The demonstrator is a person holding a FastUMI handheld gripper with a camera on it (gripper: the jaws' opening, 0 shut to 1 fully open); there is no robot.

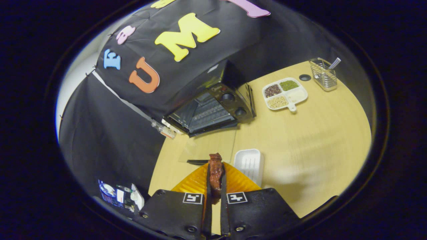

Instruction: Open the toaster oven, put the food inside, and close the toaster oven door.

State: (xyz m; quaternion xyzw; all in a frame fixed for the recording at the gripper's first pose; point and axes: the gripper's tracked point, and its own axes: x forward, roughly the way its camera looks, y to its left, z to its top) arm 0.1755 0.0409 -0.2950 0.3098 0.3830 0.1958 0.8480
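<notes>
A reddish-brown piece of meat (216, 173) is pinched between both fingers of my gripper (216, 166), which is shut on it and held above the table. Beyond the fingers stands the black toaster oven (213, 106) with its glass door (208, 146) folded down flat toward me, its handle (197, 162) near the fingertips. The wire rack (208, 115) shows inside the open cavity. Two knobs sit on the oven's right panel.
A white ribbed tray (249, 163) lies just right of the fingers on the wooden table (307, 143). A divided white plate (284, 93) of grains and a wire basket (323, 75) stand farther right. Packets (116, 195) lie at the left.
</notes>
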